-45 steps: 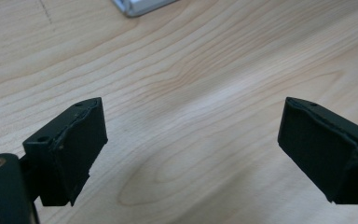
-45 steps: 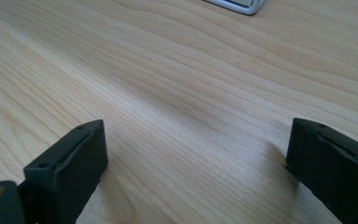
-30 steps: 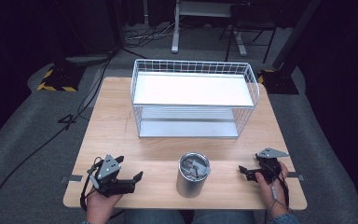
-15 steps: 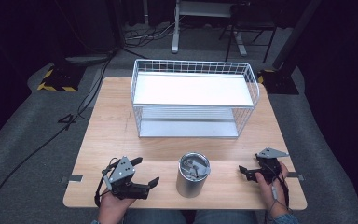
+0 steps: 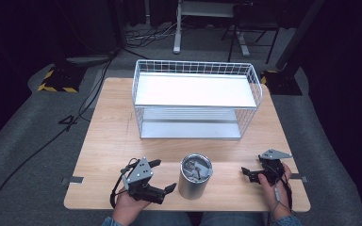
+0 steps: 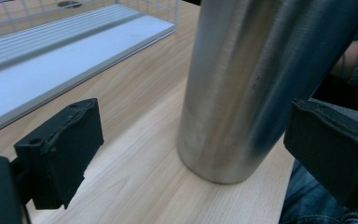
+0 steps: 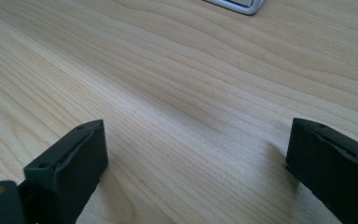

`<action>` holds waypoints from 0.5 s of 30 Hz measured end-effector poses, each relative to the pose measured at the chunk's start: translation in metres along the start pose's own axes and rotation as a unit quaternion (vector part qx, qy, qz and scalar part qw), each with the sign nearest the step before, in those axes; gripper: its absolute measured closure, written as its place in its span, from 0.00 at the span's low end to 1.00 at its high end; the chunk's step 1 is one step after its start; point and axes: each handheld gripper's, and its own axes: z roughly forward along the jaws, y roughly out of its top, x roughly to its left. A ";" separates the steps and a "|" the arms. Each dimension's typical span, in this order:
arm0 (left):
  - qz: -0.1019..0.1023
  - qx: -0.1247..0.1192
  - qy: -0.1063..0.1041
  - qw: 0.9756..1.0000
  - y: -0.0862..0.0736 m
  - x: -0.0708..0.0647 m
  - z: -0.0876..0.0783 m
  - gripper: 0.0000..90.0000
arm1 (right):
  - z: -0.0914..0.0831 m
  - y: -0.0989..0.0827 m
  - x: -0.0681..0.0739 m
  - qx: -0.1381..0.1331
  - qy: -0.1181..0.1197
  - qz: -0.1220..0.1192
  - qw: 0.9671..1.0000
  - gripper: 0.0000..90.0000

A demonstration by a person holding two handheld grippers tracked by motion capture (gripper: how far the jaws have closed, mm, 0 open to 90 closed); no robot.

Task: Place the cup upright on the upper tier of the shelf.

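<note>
A steel cup (image 5: pixel 195 175) is seen standing upright near the front edge of the wooden table (image 5: pixel 108 136), in front of a white wire basket (image 5: pixel 195 99). The left gripper (image 5: pixel 162 175) is held just beside the cup, on its left, with its jaws spread wide; in the left gripper view the cup (image 6: pixel 256 84) is seen between the jaws, which are not touching it. The right gripper (image 5: pixel 245 173) is held low over the table, well to the right of the cup, its jaws likewise wide apart over bare wood (image 7: pixel 191 93).
</note>
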 end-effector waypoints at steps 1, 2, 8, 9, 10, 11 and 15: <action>0.000 0.002 -0.003 1.000 0.000 -0.001 0.002 0.04 | 0.000 0.000 0.000 0.000 0.000 0.000 1.000 0.06; 0.004 0.004 -0.005 1.000 0.000 -0.002 0.004 0.04 | 0.000 0.000 0.000 0.000 0.000 0.000 1.000 0.06; 0.008 0.011 -0.023 1.000 -0.001 -0.006 0.018 0.02 | 0.000 0.000 0.000 0.000 0.000 0.000 1.000 0.06; 0.008 0.013 -0.025 1.000 -0.001 -0.007 0.021 0.02 | 0.000 0.000 0.000 0.000 0.000 0.000 1.000 0.06; 0.012 0.016 -0.026 0.999 -0.001 -0.008 0.023 0.01 | 0.000 0.000 0.000 0.000 0.000 0.000 1.000 0.06; 0.015 0.015 -0.032 0.999 -0.001 -0.010 0.028 0.01 | 0.000 0.000 0.000 0.000 0.000 0.000 1.000 0.06; 0.017 0.012 -0.038 0.999 -0.001 -0.012 0.034 0.00 | 0.000 0.000 0.000 0.000 0.000 0.000 1.000 0.06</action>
